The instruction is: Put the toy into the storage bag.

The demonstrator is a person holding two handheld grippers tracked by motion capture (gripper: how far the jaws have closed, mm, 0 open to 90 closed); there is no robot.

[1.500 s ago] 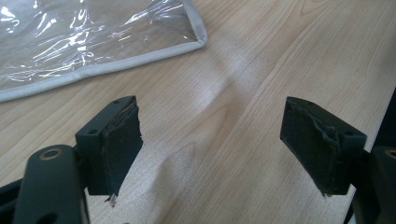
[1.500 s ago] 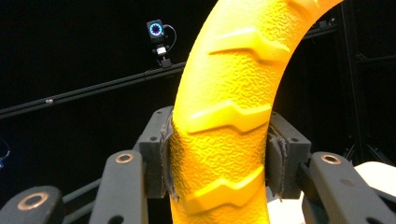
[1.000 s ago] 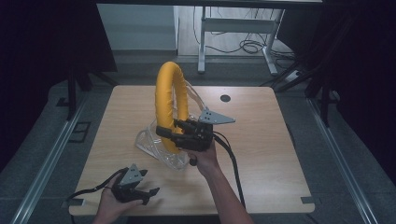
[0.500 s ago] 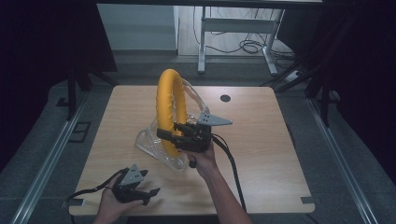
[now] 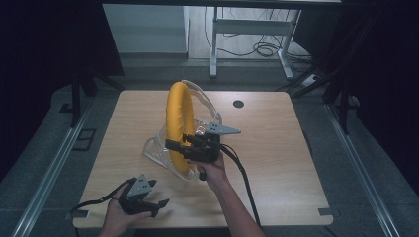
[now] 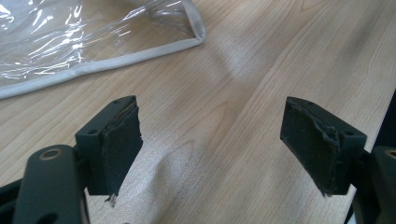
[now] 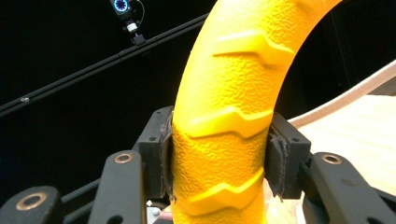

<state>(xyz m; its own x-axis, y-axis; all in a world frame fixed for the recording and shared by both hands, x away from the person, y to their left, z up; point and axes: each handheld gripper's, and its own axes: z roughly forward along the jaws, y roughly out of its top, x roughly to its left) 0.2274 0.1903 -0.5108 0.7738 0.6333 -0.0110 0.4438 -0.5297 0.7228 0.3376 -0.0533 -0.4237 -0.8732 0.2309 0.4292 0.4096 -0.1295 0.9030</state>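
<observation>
Extraction seems the step in hand: right claw [image 5: 174, 144] clamps the yellow ring [image 5: 179, 123] upright over the clear bag [image 5: 157, 150] (perhaps half inside), left claw [image 5: 157, 203] idle, agape and empty on the surface [image 5: 281, 148], so next lift clear.

Light wood-grain surface [image 5: 276, 148], rectangular, with a small black round insert [image 5: 238, 104] set near its far edge. A grey bracket [image 5: 325, 212] sits at the near right corner. Beyond the far edge stands a white metal frame [image 5: 213, 44], with loose dark cables [image 5: 262, 49] on the floor just beside it. A metal floor rail [image 5: 49, 168] runs along the left side. Dark curtain [image 5: 49, 44] at the far left. The right gripper view shows a small camera with a lit blue ring [image 7: 122, 5], mounted on black bars [image 7: 93, 65].
</observation>
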